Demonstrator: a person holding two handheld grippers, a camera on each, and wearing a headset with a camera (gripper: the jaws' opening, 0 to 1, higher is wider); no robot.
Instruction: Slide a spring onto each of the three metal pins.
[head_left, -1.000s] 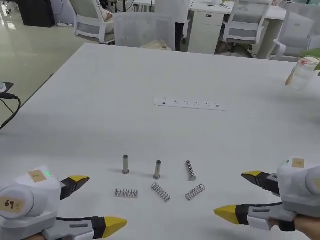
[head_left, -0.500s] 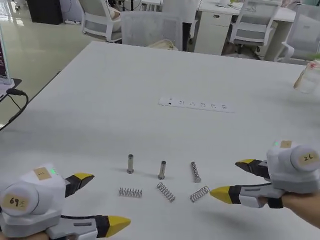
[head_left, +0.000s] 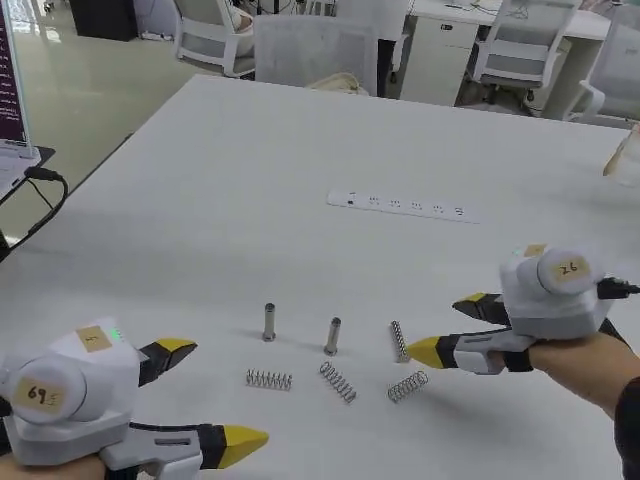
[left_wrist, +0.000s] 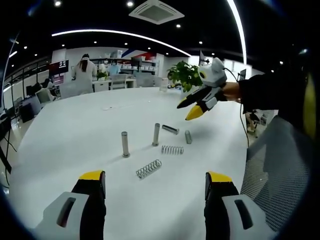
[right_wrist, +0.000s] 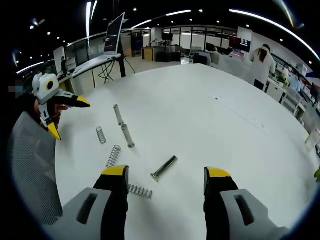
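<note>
L gripper (head_left: 225, 392): hovering over near table (head_left: 300, 150) edge, jaws gaping wide, empty. Springs (head_left: 337, 382) x3: lying in a row, loose. Pins (head_left: 332, 336) x3 just behind: two standing upright, rt one lying flat. R gripper (head_left: 437, 324): hanging beside the flat pin, wide, empty. Power strip (head_left: 402, 207): lying farther back.

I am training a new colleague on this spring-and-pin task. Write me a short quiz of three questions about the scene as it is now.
1. True or false: all three metal pins stand upright on the table.
2. How many springs already sit on a pin? A) none B) one C) three
3. Fill in: the left gripper and the right gripper both have their jaws ____.
Key: 1 false, the rightmost pin lies on its side. 2 A. 3 open.
</note>
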